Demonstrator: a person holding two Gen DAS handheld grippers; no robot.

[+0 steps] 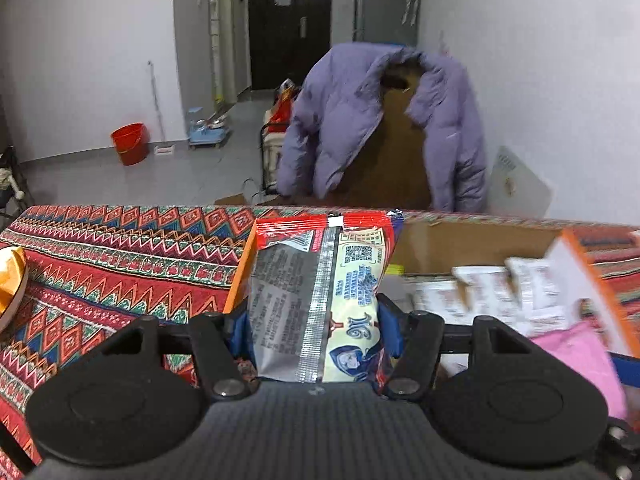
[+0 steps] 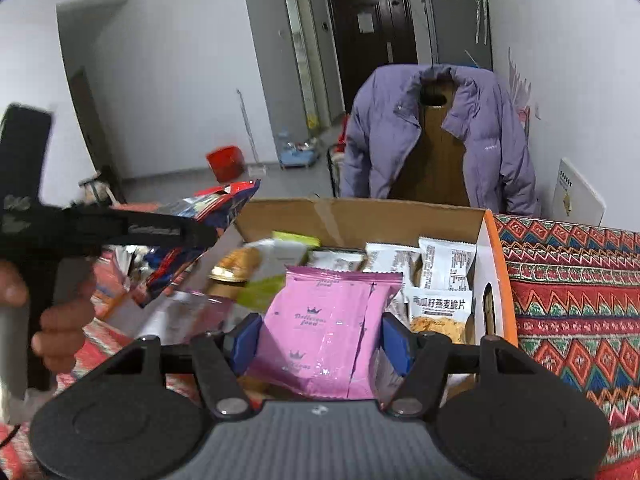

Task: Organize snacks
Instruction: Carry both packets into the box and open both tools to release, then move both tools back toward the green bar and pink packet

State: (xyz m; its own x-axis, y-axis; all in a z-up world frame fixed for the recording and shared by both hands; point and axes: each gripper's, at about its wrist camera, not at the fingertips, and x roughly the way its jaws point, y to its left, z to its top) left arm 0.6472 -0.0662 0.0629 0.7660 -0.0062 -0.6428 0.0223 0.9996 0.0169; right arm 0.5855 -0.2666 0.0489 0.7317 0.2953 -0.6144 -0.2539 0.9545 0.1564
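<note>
In the left wrist view, my left gripper [image 1: 314, 328] is shut on a red and silver snack packet [image 1: 316, 280], held upright with its back seam facing me, at the left wall of an open cardboard box [image 1: 472, 240]. In the right wrist view, my right gripper [image 2: 320, 340] is shut on a pink snack packet [image 2: 324, 320] above the same box [image 2: 360, 216]. White packets [image 2: 444, 264] and a green one [image 2: 272, 264] lie inside. To the left, a hand [image 2: 60, 320] carries the left gripper [image 2: 200, 236] with its red packet [image 2: 224, 200].
The box stands on a table under a red patterned cloth [image 1: 100, 264]. An orange and white object [image 1: 10, 280] sits at the table's left edge. Behind the table a purple jacket [image 2: 440, 140] hangs over a chair; a red bucket [image 1: 129, 143] stands on the floor.
</note>
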